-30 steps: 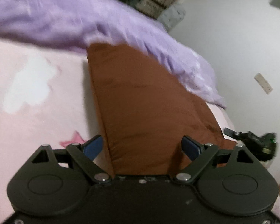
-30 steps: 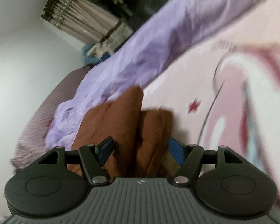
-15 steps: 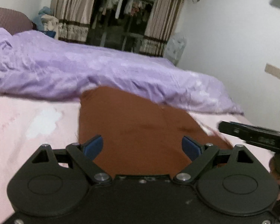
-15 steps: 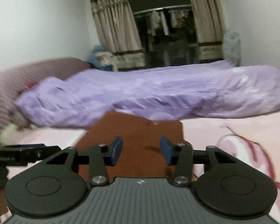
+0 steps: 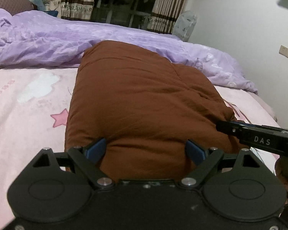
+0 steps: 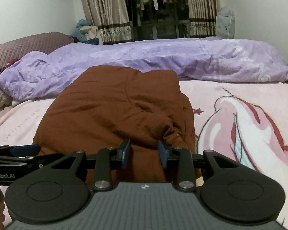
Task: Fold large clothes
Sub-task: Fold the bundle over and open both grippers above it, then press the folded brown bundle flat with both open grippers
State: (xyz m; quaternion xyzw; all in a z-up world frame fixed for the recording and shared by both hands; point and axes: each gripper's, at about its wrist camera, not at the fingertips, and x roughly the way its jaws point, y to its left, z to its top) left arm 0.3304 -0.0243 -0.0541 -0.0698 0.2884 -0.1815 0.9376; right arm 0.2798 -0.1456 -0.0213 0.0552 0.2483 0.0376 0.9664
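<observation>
The brown garment's (image 6: 113, 107) near edge is hidden behind the right gripper (image 6: 144, 153).

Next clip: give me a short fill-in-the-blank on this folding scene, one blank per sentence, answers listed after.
1. The garment being folded is ___ in colour.
2. It lies on a ___ sheet with a star print.
3. Behind it is a crumpled ___ duvet.
4. The right gripper has garment cloth between its closing jaws, while the ___ gripper stands wide.

Answers: brown; pink; purple; left

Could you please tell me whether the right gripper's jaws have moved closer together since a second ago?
Yes. The right gripper shows its jaws closing inward against its fixed black body, with a fold of the brown garment between them.
</observation>
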